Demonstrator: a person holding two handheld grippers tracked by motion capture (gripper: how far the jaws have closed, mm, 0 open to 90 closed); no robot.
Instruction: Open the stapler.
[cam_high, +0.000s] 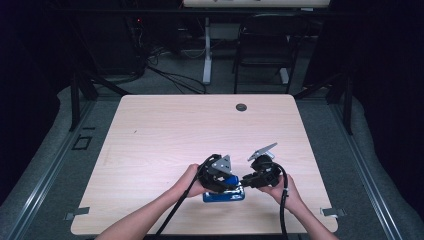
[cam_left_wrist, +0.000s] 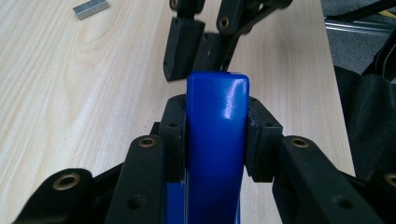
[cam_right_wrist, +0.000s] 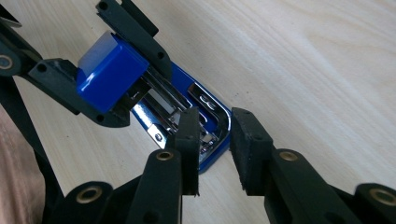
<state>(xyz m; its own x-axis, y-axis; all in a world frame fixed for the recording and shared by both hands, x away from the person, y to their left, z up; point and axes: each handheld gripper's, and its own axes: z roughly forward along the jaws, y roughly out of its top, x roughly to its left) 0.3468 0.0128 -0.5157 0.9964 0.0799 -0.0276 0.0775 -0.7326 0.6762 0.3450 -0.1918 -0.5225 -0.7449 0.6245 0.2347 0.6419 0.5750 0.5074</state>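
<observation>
Left gripper clamping blue stapler lid, right gripper at its front

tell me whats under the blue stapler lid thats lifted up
Under the raised blue lid, clamped by the left gripper, lie the shiny metal staple channel and the blue base. Whether staples sit in the channel cannot be told.

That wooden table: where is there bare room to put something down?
Most of the pale wooden table is bare: the whole far half up to the round grommet hole, and both side edges. It is crowded at the near middle, where both grippers meet at the blue stapler.
</observation>
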